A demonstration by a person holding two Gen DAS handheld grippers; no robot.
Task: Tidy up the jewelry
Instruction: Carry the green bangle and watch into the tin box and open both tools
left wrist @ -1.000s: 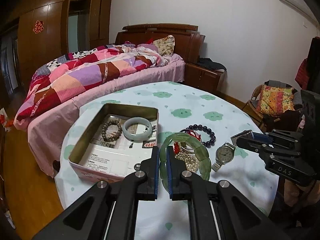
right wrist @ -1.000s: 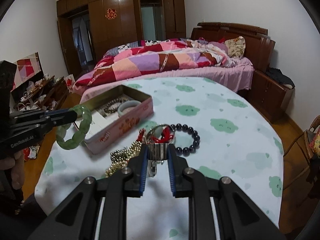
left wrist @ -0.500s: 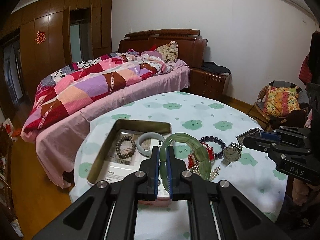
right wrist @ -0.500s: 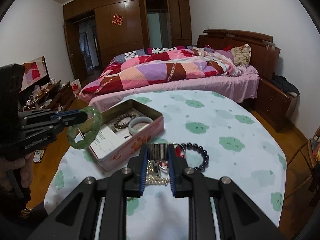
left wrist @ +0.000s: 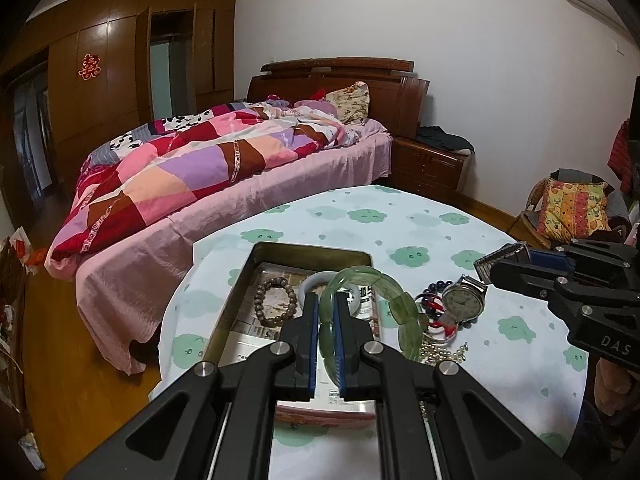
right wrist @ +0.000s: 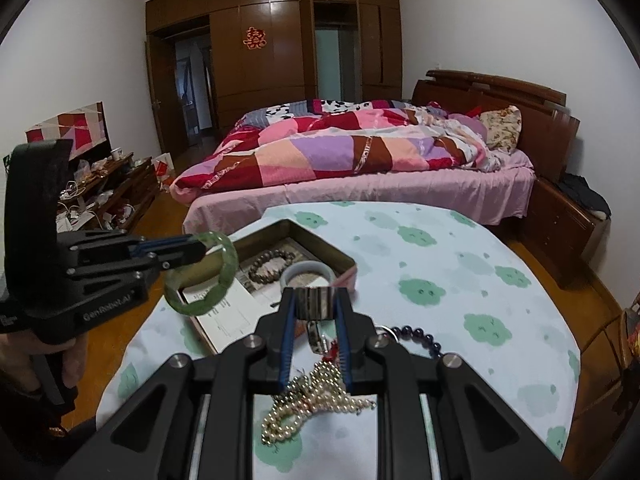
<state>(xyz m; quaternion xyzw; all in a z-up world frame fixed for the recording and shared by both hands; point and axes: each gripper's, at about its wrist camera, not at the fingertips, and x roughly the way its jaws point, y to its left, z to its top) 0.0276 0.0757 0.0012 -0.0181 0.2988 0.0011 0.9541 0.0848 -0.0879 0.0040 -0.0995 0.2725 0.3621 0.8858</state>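
- Since a second ago, the green bangle (left wrist: 394,304) and the watch (left wrist: 463,302) have been lifted off the table and carried toward the tin (left wrist: 280,250).
- The bangle is clamped in the left gripper (left wrist: 327,320), looping toward 1 o'clock.
- The watch's band is pinched in the right gripper (right wrist: 314,312), its case hanging at 6 o'clock.

The round table (right wrist: 460,280) is covered in a cloud-print cloth. A tin box (right wrist: 320,246) is set just ahead-left of the right gripper (right wrist: 314,334); pearls (right wrist: 316,398) and dark beads (right wrist: 420,340) are spread right under it.

Bed (right wrist: 360,168), wooden wardrobe (right wrist: 276,52), white walls (left wrist: 480,60)
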